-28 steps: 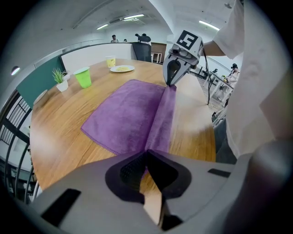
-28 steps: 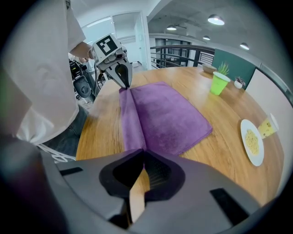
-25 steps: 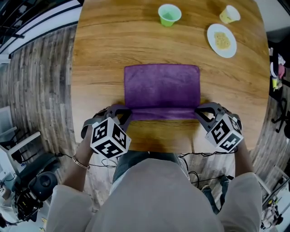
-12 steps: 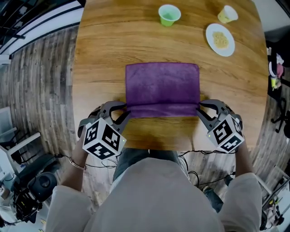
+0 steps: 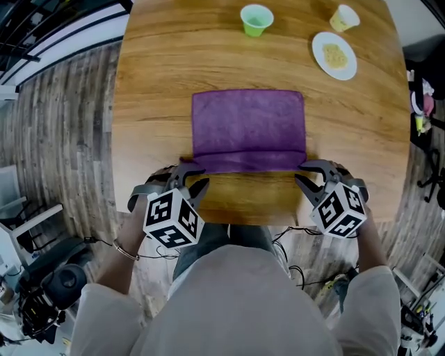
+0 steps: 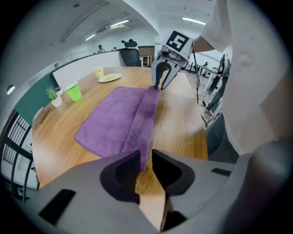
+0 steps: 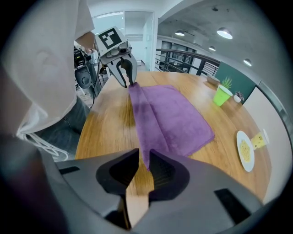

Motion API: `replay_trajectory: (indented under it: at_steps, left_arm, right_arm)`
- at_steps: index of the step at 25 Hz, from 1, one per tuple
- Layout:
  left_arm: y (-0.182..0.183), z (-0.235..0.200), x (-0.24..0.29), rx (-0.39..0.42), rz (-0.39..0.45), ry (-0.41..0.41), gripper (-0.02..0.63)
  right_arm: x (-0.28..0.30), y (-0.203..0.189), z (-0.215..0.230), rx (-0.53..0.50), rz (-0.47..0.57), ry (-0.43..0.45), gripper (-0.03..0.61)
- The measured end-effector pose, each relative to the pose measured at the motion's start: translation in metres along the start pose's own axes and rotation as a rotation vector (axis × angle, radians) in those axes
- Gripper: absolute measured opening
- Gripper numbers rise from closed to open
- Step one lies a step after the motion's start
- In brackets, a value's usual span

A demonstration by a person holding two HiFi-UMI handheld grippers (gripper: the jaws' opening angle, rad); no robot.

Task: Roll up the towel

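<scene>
A purple towel (image 5: 248, 125) lies flat on the wooden table (image 5: 153, 104), and its near edge is turned over into a narrow folded band (image 5: 248, 161). My left gripper (image 5: 195, 178) stands at the band's near left corner and my right gripper (image 5: 301, 175) at the near right corner. Both sets of jaws have just been opening and now stand a little apart. In the left gripper view the towel's corner (image 6: 143, 157) pokes into the narrow gap of my left gripper (image 6: 145, 161), unpressed. In the right gripper view the corner (image 7: 145, 155) sits likewise in my right gripper (image 7: 143, 159).
At the table's far side stand a green cup (image 5: 256, 19), a white plate of food (image 5: 334, 55) and a small yellow cup (image 5: 344, 19). A small potted plant (image 6: 54, 96) stands by the green cup. The table's near edge (image 5: 243, 224) runs just behind both grippers.
The folded band has shifted a little further from me. Both grippers have since drawn back slightly toward the near table edge, and their jaws have parted from shut to a narrow gap.
</scene>
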State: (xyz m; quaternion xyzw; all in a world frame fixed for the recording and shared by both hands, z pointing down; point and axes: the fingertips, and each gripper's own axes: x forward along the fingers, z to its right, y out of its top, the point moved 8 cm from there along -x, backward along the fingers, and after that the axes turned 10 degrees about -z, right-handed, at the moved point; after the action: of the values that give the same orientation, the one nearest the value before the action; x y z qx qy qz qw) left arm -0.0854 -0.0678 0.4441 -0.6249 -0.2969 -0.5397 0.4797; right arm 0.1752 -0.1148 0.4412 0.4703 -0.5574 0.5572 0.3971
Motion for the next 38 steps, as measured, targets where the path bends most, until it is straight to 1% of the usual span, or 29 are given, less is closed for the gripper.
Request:
replay_trajectory:
  at_steps: [8,13,18,21,25,28,31,38]
  left_arm:
    - [-0.006,-0.004,0.017,0.034,-0.041,0.004,0.08]
    - [-0.005,-0.005,0.019,0.047,-0.033,0.037,0.06]
    - [-0.007,-0.003,0.018,0.045,-0.034,0.074,0.03]
    - [-0.008,0.003,0.016,0.038,-0.037,0.058,0.02]
    - [-0.012,0.019,0.01,0.024,-0.037,0.006,0.018]
    - [-0.012,0.024,0.003,0.018,-0.028,-0.013,0.018]
    - [-0.01,0.018,-0.003,0.012,-0.019,-0.016,0.018]
    - [-0.003,-0.01,-0.009,0.002,-0.017,-0.005,0.018]
  right_arm:
    - [0.018,-0.004,-0.001,-0.063,-0.044,-0.015,0.067]
    - [0.019,-0.004,0.001,-0.062,-0.029,-0.05,0.032]
    - [0.019,-0.004,0.0,-0.049,-0.02,-0.058,0.015]
    - [0.018,-0.006,-0.006,-0.039,-0.017,-0.045,0.012]
    - [0.013,-0.012,-0.026,-0.019,-0.017,0.013,0.012]
    - [0.006,-0.014,-0.034,0.018,-0.008,0.046,0.012]
    - [-0.003,-0.012,-0.03,0.05,0.006,0.058,0.012]
    - [-0.014,-0.003,-0.001,0.08,0.022,0.043,0.012]
